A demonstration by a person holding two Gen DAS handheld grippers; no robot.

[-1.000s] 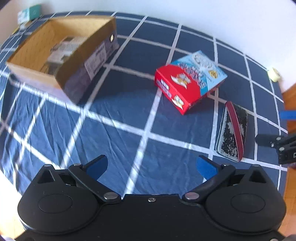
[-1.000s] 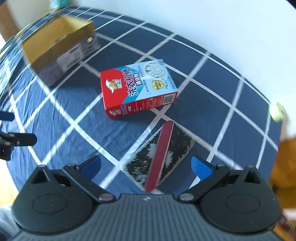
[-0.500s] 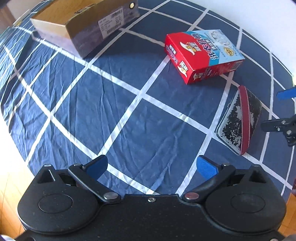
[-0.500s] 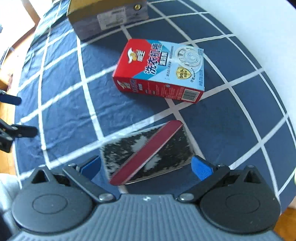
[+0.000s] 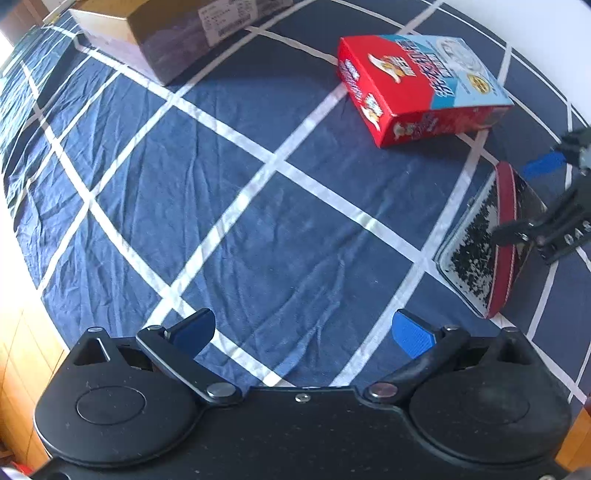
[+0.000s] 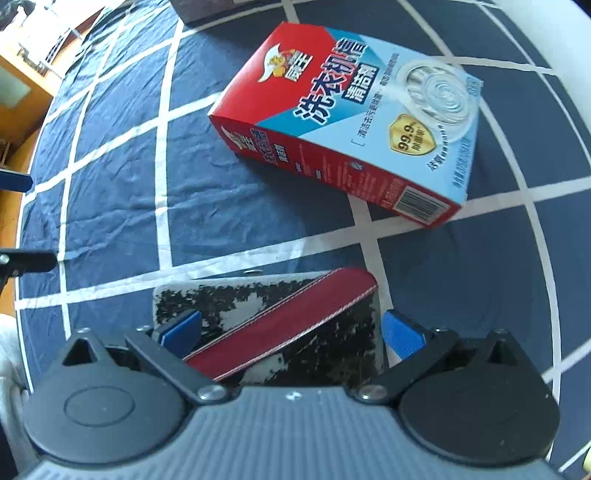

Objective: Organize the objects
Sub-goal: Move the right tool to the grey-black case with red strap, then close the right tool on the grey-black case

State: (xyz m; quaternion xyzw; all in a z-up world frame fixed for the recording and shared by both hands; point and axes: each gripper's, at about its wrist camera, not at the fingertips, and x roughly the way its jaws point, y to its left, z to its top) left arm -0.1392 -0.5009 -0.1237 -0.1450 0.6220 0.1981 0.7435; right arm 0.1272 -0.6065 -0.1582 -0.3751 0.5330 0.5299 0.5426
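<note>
Red-striped, black-and-white speckled wallet [image 6: 280, 325] lies flat on the checked bedsheet [image 6: 122, 177] between my right gripper's [image 6: 290, 330] spread fingers, untouched I judge; next I close them, left gripper [image 5: 303, 330] spread idle

Detergent box [image 6: 354, 122] behind wallet [image 6: 273, 325] on cloth [image 5: 221, 206], cardboard box [image 5: 177, 33] far left

A bed covered in a navy sheet [image 5: 229, 229] with a white grid carries 3 things. A brown cardboard box [image 5: 177, 40] sits at its far left, a red and blue detergent box [image 6: 351, 122] lies flat near the middle, and a black-and-white wallet with a red band [image 6: 273, 328] lies just beside the detergent box.
</note>
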